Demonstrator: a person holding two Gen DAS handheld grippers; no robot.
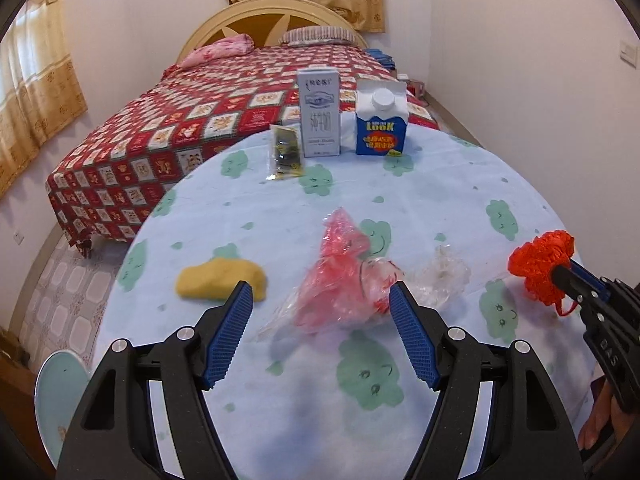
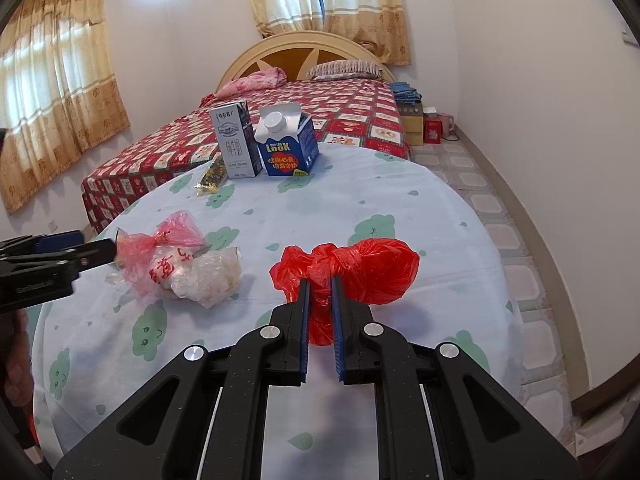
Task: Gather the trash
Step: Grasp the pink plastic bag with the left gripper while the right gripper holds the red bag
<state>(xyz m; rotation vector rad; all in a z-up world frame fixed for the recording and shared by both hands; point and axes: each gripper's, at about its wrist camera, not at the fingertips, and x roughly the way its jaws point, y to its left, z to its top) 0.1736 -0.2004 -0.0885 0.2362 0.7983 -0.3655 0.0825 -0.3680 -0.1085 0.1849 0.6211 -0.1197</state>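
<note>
With the red bag (image 2: 360,276) kept pinched in the R gripper (image 2: 320,280), the wide-open, empty L gripper (image 1: 320,292) should be lowered squarely over the pink bag (image 1: 340,276) & closed on its bunched middle.

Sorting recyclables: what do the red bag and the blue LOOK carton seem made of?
Red bag: thin glossy plastic film, judging by its crinkles, knot and sheen. Blue LOOK carton: probably coated paperboard with a white plastic screw cap, given its folded gable top and printed faces.

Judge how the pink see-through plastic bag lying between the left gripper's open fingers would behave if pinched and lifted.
The pink plastic bag looks thin and crumpled, so it would probably sag rather than hold shape. Being nearly empty, it is likely very light. Its glossy film may slip between the left gripper pads.
</note>
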